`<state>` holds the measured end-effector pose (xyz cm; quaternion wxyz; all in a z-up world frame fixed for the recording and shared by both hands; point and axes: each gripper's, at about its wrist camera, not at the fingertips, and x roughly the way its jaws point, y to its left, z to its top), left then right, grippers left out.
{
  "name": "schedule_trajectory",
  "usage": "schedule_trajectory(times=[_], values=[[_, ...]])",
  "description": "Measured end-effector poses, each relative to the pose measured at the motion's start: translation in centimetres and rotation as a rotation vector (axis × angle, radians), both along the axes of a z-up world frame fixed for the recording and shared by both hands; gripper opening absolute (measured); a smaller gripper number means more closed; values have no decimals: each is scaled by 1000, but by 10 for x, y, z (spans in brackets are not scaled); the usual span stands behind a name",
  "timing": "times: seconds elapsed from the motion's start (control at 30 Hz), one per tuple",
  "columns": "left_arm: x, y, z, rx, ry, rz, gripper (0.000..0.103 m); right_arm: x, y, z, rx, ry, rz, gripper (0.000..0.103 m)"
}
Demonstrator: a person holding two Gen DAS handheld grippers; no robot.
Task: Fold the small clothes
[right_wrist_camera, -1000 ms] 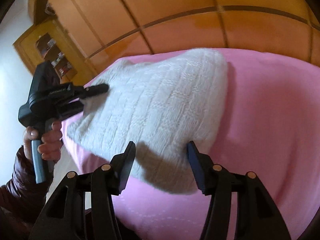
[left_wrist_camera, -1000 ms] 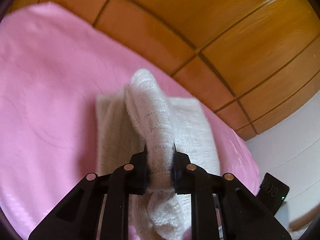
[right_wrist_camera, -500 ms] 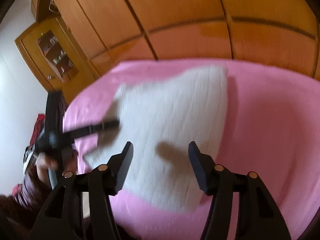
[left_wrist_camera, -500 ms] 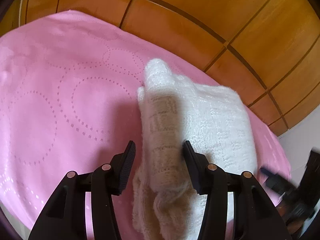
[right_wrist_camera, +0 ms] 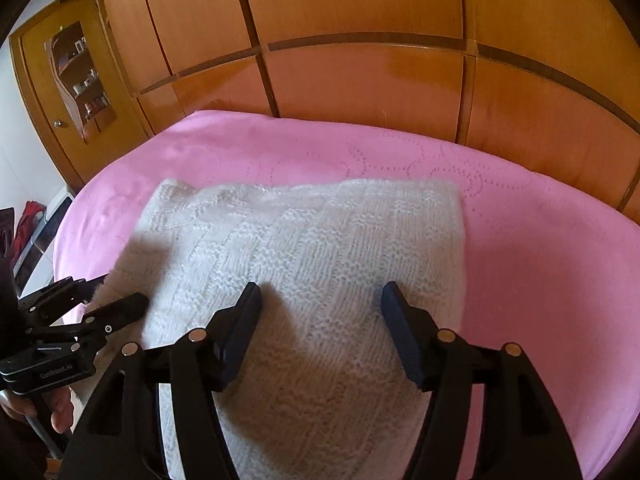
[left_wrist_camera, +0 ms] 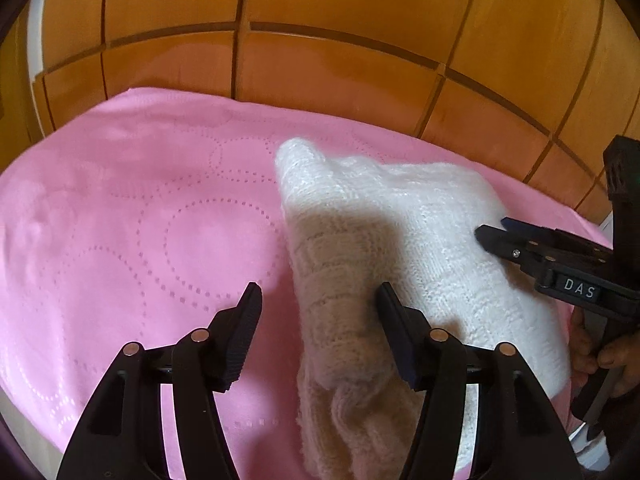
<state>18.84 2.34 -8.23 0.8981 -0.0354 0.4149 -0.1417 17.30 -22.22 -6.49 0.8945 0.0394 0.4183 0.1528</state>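
A white knitted garment lies folded on a pink cover. My left gripper is open and empty, just above the garment's left folded edge. My right gripper is open and empty, hovering over the middle of the garment. The right gripper also shows in the left wrist view at the garment's right side. The left gripper shows in the right wrist view at the garment's left edge.
The pink cover spreads over a bed. Wooden wardrobe panels stand right behind it. A glass-fronted wooden cabinet stands at the far left in the right wrist view.
My left gripper let go of the folded garment part, opened and drew back. The fold now lies flat. My right gripper moved in over the garment's middle.
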Motion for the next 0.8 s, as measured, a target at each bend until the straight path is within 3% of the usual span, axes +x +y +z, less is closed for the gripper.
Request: schedule_trajectory(times=[0.17, 0.23, 0.27, 0.43, 0.57, 0.7, 0.8], values=[[1, 2, -1, -10, 2, -3, 59, -1, -3, 1, 21, -7, 9, 72], [-1, 2, -2, -7, 0, 1, 64, -5, -6, 5, 59, -5, 21, 85], [-1, 3, -2, 0, -6, 5, 69, -6, -7, 7, 66, -7, 25, 86], [-4, 8, -5, -17, 2, -3, 69, -15, -15, 11, 85, -18, 27, 89], [-3, 12, -8, -37, -4, 3, 76, -19, -35, 6, 148, -3, -5, 94], [1, 24, -17, -127, 21, -13, 79, -18, -61, -12, 274, 76, -47, 95], [12, 42, -31, -283, 105, -30, 82, -15, -77, -27, 388, 122, -51, 96]])
